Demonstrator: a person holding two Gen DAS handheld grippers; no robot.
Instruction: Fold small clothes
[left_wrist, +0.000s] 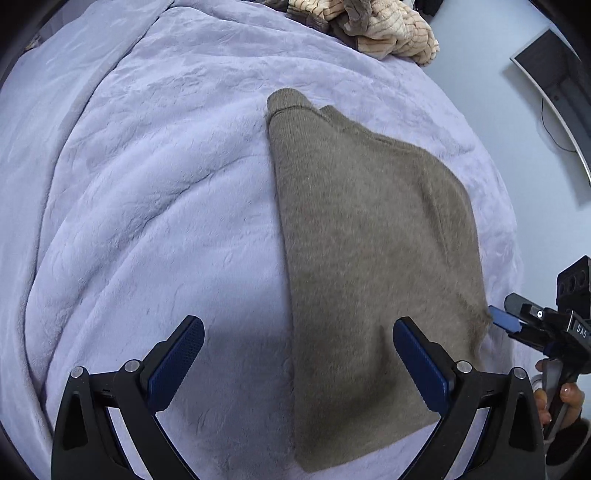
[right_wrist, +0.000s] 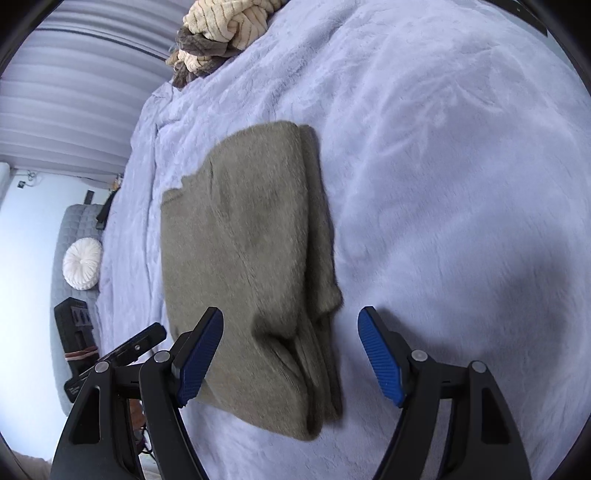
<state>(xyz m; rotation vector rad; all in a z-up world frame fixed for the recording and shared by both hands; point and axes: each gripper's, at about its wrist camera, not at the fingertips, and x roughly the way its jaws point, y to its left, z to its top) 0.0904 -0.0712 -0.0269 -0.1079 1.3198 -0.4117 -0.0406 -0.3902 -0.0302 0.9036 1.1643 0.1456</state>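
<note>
A fuzzy olive-brown sweater (left_wrist: 369, 258) lies folded into a long strip on the lilac plush blanket (left_wrist: 147, 221). My left gripper (left_wrist: 297, 363) hovers open above its near end, one finger over the bare blanket and one over the knit. The right gripper shows at the sweater's right edge (left_wrist: 509, 321), held by a hand (left_wrist: 565, 398). In the right wrist view the sweater (right_wrist: 251, 258) lies lengthwise ahead, bunched into a ridge at its near end. My right gripper (right_wrist: 291, 354) stands open above that ridge, its pads clear of the cloth.
A heap of cream and brown ribbed clothes (left_wrist: 380, 29) (right_wrist: 221, 33) sits at the far end of the bed. Right of the bed is pale floor with a monitor (left_wrist: 554, 81). A grey quilted seat with a round white cushion (right_wrist: 82, 263) stands on the bed's other side.
</note>
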